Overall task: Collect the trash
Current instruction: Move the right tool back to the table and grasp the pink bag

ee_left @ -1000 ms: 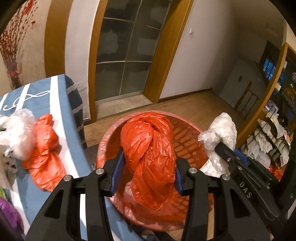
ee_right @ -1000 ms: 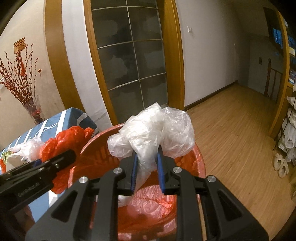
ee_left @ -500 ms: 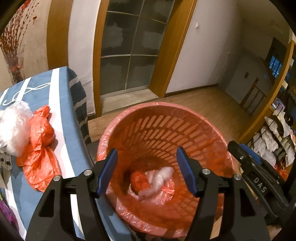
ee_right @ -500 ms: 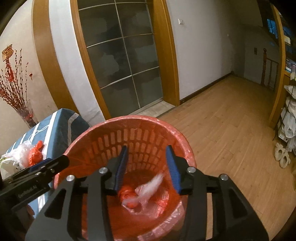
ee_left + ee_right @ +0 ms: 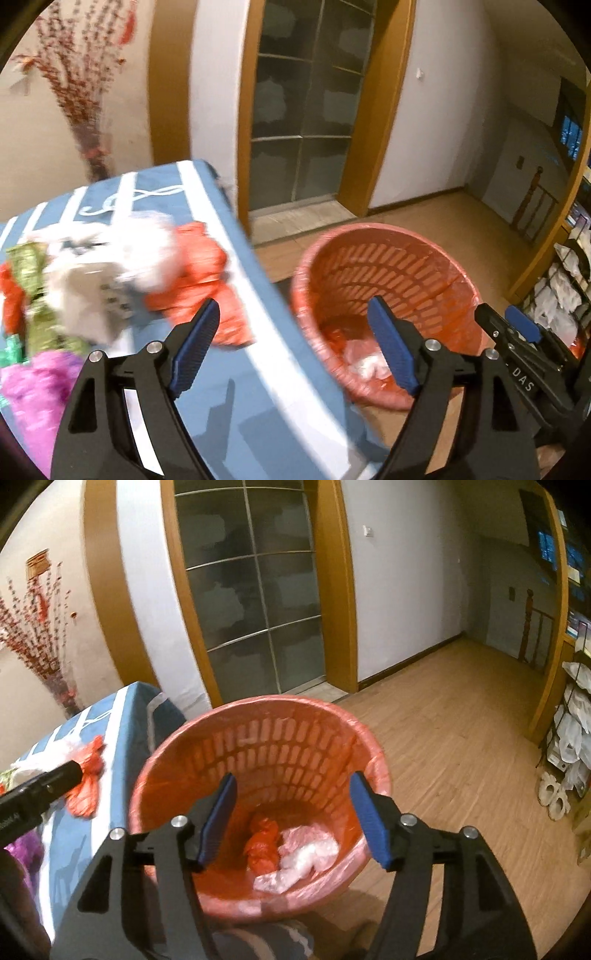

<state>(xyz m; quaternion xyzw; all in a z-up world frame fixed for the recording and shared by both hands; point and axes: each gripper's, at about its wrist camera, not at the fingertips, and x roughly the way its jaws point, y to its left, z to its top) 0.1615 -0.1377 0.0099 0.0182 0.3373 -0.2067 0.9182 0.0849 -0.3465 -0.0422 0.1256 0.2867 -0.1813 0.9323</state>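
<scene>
A red slatted basket (image 5: 192, 738) (image 5: 458, 269) lined with a red bag stands on the floor beside the table. At its bottom lie a crumpled red bag (image 5: 262, 845) and a clear bag (image 5: 306, 856). My right gripper (image 5: 291, 819) hangs over the basket, jaws opening, nothing between them. My left gripper (image 5: 295, 343) is over the table's edge, jaws opening and empty. On the blue striped tablecloth (image 5: 258, 398) lie more trash: a red bag (image 5: 207, 280), a white bag (image 5: 147, 240), green and gold wrappers (image 5: 33, 295) and a purple bag (image 5: 33, 387).
A glass sliding door (image 5: 251, 590) in a wooden frame is behind the basket. Wooden floor (image 5: 461, 731) stretches to the right. A rack with white bags (image 5: 572, 731) stands at the far right. A vase of red branches (image 5: 37, 627) is by the wall.
Both grippers let go of their bags, red from the left and clear from the right, which dropped into the basket. The left gripper then swung left toward the table.
</scene>
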